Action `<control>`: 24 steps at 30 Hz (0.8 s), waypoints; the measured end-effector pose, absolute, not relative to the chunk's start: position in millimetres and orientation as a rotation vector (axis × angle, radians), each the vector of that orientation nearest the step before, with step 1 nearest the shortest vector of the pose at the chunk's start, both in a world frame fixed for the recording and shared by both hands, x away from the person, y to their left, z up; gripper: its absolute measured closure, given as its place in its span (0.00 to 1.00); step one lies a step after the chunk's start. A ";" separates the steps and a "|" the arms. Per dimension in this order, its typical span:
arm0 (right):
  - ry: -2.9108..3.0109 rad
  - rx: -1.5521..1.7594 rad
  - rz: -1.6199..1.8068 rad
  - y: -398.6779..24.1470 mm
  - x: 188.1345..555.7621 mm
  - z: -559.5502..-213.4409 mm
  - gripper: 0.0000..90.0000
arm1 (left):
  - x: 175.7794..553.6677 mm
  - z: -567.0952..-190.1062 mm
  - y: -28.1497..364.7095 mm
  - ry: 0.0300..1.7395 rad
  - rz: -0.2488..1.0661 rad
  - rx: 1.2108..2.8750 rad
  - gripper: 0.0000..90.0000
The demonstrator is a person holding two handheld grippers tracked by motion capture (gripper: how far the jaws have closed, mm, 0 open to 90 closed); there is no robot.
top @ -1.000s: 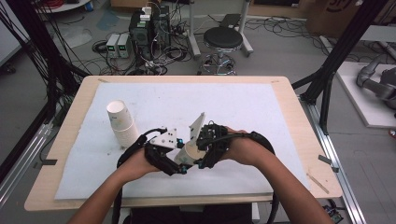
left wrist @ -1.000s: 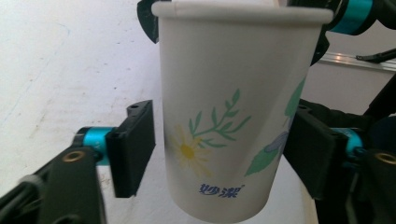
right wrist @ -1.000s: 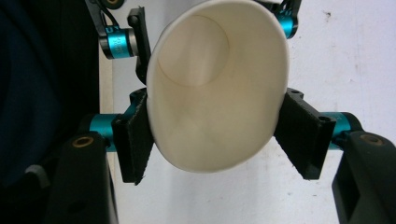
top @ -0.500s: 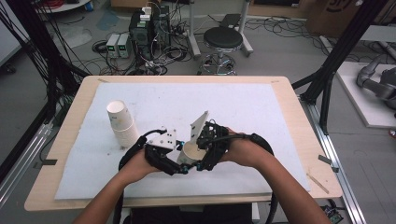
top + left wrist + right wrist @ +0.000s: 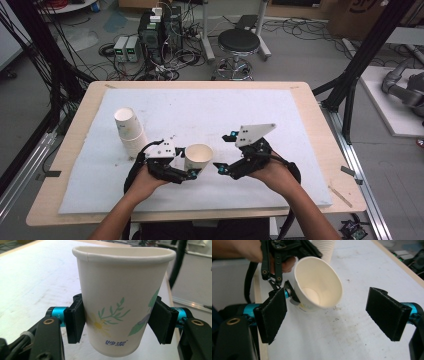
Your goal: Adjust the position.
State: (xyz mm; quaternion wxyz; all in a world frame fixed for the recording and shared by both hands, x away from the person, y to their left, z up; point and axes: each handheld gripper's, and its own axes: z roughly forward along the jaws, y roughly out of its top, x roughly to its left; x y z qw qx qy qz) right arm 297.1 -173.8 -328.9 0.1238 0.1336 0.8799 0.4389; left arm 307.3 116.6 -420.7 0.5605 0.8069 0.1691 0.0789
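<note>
A white paper cup (image 5: 198, 156) printed with a flower and leaves is held upright just above the table. My left gripper (image 5: 188, 165) is shut on it. In the left gripper view the two black pads (image 5: 75, 322) press the lower sides of the cup (image 5: 122, 297). My right gripper (image 5: 225, 151) stands open a little to the right of the cup, not touching it. In the right gripper view its jaws are wide apart around my right gripper's midpoint (image 5: 329, 315), and the cup (image 5: 317, 287) shows its empty inside, with my left gripper (image 5: 293, 293) on its left.
A stack of paper cups (image 5: 128, 130) leans on the white mat (image 5: 210, 110) to the left of my left hand, and the stack (image 5: 324, 247) also shows behind the held cup. The wooden table edge (image 5: 320, 120) runs on the right. Stool and cables lie beyond.
My right gripper has let go of the cup, opened, and drawn away to the right. The cup stays in my left gripper, now more upright.
</note>
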 end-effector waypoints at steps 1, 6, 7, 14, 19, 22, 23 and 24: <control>2.565 0.390 1.280 -173.8 297.1 -328.9 0.19 | 307.3 -420.7 116.6 0.398 0.186 1.901 0.40; 2.464 0.534 1.401 -199.6 293.5 -352.9 0.19 | 307.8 -422.0 125.4 0.447 0.242 1.841 0.40; 2.446 0.558 1.419 -205.4 292.2 -358.0 0.19 | 307.8 -421.8 126.8 0.453 0.251 1.829 0.40; 2.273 0.741 1.464 -252.0 285.0 -382.6 0.19 | 302.7 -421.9 136.5 0.489 0.339 1.735 0.40; 2.211 0.778 1.405 -271.1 284.9 -383.1 0.19 | 300.6 -421.4 144.4 0.491 0.377 1.698 0.40; 2.187 0.799 1.390 -274.3 287.6 -384.4 0.19 | 301.1 -421.0 148.8 0.505 0.391 1.685 0.40; 2.190 0.803 1.383 -274.0 287.0 -385.1 0.19 | 301.2 -420.9 149.8 0.509 0.390 1.678 0.40; 2.190 0.803 1.383 -274.0 287.0 -385.1 0.19 | 301.3 -420.7 150.5 0.509 0.396 1.677 0.40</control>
